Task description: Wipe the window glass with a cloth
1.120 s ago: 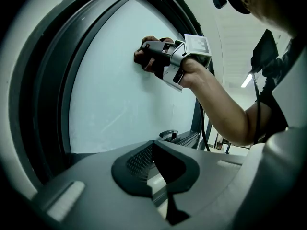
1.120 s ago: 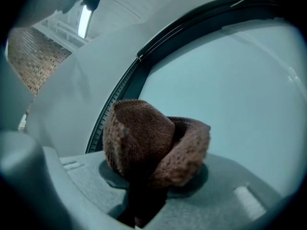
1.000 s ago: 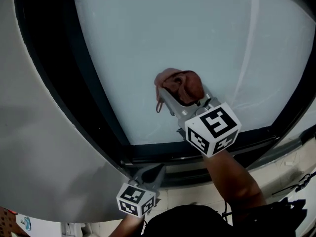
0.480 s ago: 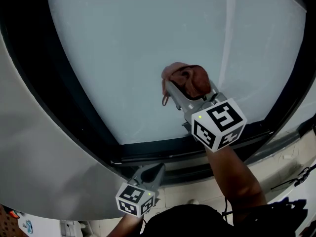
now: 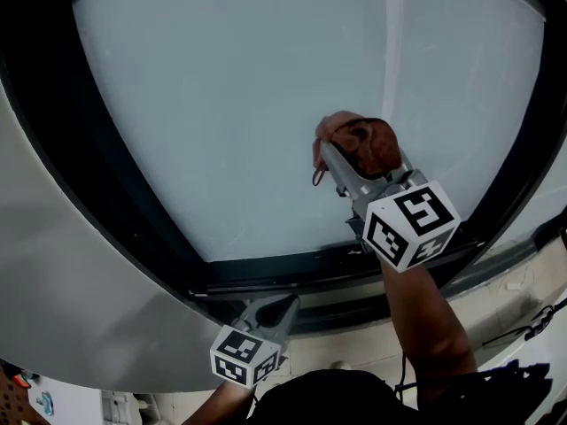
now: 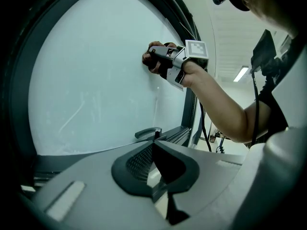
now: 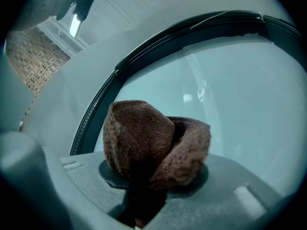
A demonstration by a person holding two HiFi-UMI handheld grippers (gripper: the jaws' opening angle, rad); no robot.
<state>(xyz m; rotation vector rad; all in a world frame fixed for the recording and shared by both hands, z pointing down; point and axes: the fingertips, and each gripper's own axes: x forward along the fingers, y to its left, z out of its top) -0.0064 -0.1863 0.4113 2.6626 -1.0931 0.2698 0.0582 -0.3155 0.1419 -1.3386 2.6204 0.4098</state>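
The window glass (image 5: 239, 96) fills the head view inside a black frame (image 5: 266, 268). A bunched reddish-brown cloth (image 5: 363, 144) is pressed against the lower right of the pane, and my right gripper (image 5: 350, 156) is shut on it. In the right gripper view the cloth (image 7: 153, 138) bulges out over the jaws of the right gripper (image 7: 153, 178), with the glass (image 7: 235, 104) just behind. My left gripper (image 5: 280, 308) hangs low below the sill, shut and holding nothing. From the left gripper (image 6: 154, 145), the cloth (image 6: 152, 57) shows high on the pane (image 6: 91, 80).
A grey wall (image 5: 71, 282) borders the frame on the left. A dark window handle (image 6: 147, 132) sits on the lower frame. Cables (image 5: 536, 319) lie on the light floor at the right. The person's forearm (image 5: 425, 317) reaches up from below.
The right gripper has slid the cloth rightward across the glass, slightly higher in the view. The left gripper has stayed below the sill.
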